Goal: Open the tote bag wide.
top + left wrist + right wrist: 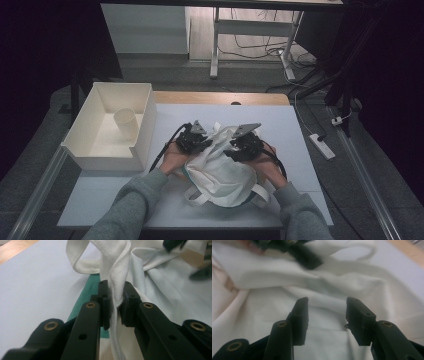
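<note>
Pinching a folded edge of the white cloth bag (117, 272), the left fingers (115, 306) are held at frame centre; the right fingers (327, 315) are spread just above the cloth, nothing between them.

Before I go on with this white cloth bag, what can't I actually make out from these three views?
- What is inside the white cloth tote bag: high view, its own folds cover it.
- The teal sheet under the bag: left gripper view, the bag and the left tongs hide most of it.
- The left tongs' far end: right gripper view, blurred.
- Inside of the cream paper cup in the white open box: high view, too small.
</note>
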`<act>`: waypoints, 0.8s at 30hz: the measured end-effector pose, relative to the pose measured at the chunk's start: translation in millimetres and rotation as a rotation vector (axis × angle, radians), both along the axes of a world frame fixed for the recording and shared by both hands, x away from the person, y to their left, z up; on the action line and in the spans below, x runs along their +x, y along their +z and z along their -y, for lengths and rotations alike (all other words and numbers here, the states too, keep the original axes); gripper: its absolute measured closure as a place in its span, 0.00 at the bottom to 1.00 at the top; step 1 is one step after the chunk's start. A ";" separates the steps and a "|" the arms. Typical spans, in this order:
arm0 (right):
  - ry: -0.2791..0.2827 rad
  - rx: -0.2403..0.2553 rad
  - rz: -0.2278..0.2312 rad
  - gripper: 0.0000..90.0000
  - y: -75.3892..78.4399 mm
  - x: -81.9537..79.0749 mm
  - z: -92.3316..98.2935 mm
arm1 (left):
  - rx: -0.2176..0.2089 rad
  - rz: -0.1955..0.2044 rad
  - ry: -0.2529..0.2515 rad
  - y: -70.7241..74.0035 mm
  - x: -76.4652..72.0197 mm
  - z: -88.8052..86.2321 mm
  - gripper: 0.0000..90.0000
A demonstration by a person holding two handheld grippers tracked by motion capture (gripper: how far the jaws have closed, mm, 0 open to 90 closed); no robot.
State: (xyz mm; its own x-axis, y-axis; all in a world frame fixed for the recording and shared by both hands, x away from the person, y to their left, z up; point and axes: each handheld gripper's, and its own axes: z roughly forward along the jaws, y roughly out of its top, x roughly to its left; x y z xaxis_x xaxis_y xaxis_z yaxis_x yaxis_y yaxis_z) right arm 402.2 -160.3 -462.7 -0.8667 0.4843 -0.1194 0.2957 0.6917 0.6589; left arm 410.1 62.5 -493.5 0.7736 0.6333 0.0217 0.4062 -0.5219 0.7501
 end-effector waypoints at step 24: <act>-0.014 -0.256 -0.164 1.00 -32.7 -0.7 -15.5 | 0.013 0.003 0.007 -1.6 1.1 -2.5 0.88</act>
State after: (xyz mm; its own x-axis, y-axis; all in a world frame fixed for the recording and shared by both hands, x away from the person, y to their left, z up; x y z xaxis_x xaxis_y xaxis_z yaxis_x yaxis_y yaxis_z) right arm 401.4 -144.7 -495.4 -0.8782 0.4681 -0.0982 0.3939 0.8242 0.4068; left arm 411.2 65.0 -495.0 0.7688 0.6387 0.0327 0.4075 -0.5287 0.7446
